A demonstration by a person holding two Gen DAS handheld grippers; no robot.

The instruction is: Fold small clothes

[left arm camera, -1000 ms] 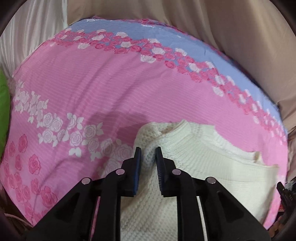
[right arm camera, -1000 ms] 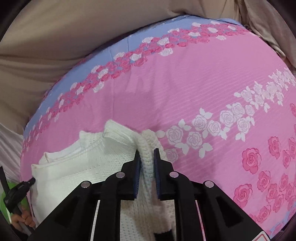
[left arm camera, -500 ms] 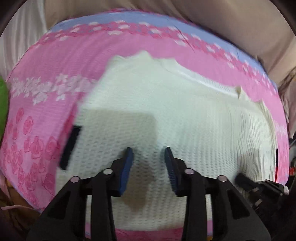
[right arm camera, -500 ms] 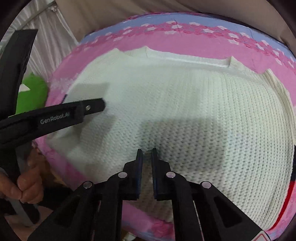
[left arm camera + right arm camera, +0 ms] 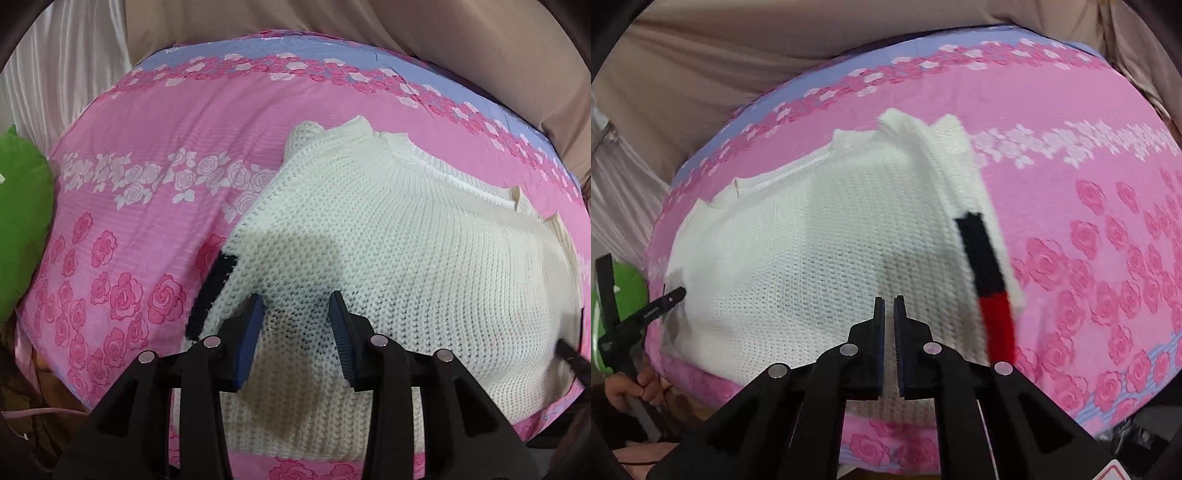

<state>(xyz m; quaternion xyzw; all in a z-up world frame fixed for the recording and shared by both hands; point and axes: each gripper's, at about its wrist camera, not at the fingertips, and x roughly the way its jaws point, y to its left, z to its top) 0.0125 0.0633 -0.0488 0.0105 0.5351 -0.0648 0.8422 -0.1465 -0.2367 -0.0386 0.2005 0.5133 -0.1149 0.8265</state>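
A cream knit sweater (image 5: 406,240) lies folded flat on the pink rose bedsheet (image 5: 147,147); in the right wrist view the sweater (image 5: 812,240) looks white. A black band (image 5: 214,291) trims its left edge. On its right edge a black and red stripe (image 5: 986,266) shows. My left gripper (image 5: 295,299) hovers open over the sweater's near left part with nothing between its pads. My right gripper (image 5: 889,299) is over the near right part. Its jaws stand almost together, just opening, and nothing is between them.
A green cushion (image 5: 22,221) sits at the bed's left edge. Beige fabric (image 5: 332,22) hangs behind the bed and white curtain (image 5: 55,74) at far left. A person's hand (image 5: 628,387) holds the left gripper's handle. The bed's near edge lies just below the sweater.
Both grippers pinched the sweater's edge a second ago and have let go. The sweater now lies folded over, and both grippers have drawn back toward its near edge.
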